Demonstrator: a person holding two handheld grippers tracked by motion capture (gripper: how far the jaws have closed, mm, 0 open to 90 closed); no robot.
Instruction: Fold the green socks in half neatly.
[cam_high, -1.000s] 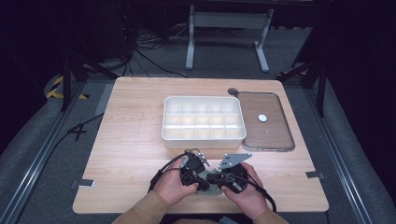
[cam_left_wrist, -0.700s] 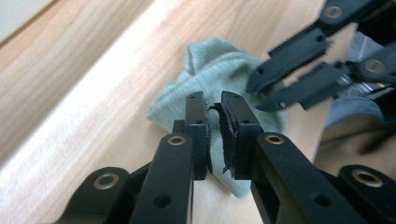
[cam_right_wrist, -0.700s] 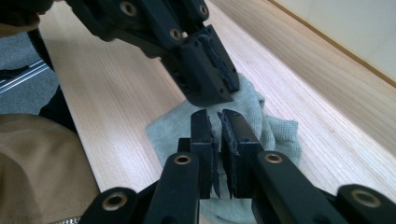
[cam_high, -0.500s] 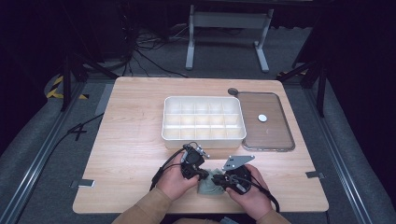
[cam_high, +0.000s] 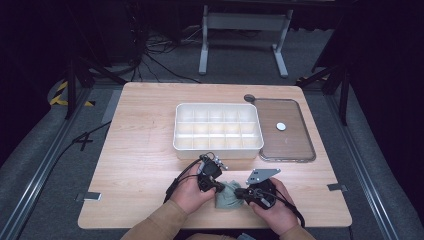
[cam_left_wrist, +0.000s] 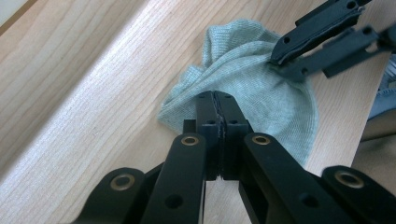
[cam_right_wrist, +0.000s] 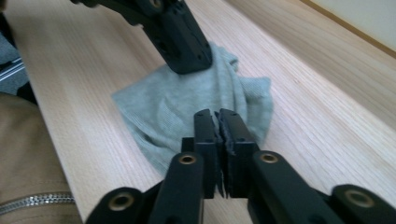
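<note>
- your left hand-held gripper (cam_left_wrist: 217, 100) has its jaws pressed together, pinching the near edge of the grey-green cloth (cam_left_wrist: 252, 93), which lies crumpled on the counter (cam_high: 140, 165) right at its tips.
- your right hand-held gripper (cam_right_wrist: 217, 116) is also pressed together on a fold of the same cloth, with most of the fabric lying just ahead of its tips and the left hand-held gripper biting in from the far side.
- from above, the cloth sits bunched between your two hands at the near edge of the counter, touching both hand-held grippers.
- risk: both pinches look shallow, taken at the hem. if you pull apart fast, one side could slip free and the cloth would drop back in a heap.
- risk: the cloth is doubled over itself, so either hand-held gripper may be holding more than one layer. spreading it then would leave it twisted instead of flat.
- risk: you are close to the counter's near edge, so a loose corner could slide off toward your lap.
- beyond the left hand-held gripper stands the white divided tray (cam_high: 218, 148). its compartments look empty.
- to the right of that tray, well ahead of the right hand-held gripper, lies a brown flat lid-like tray (cam_high: 295, 145) with one small white disc (cam_high: 281, 126) resting on it.
</note>
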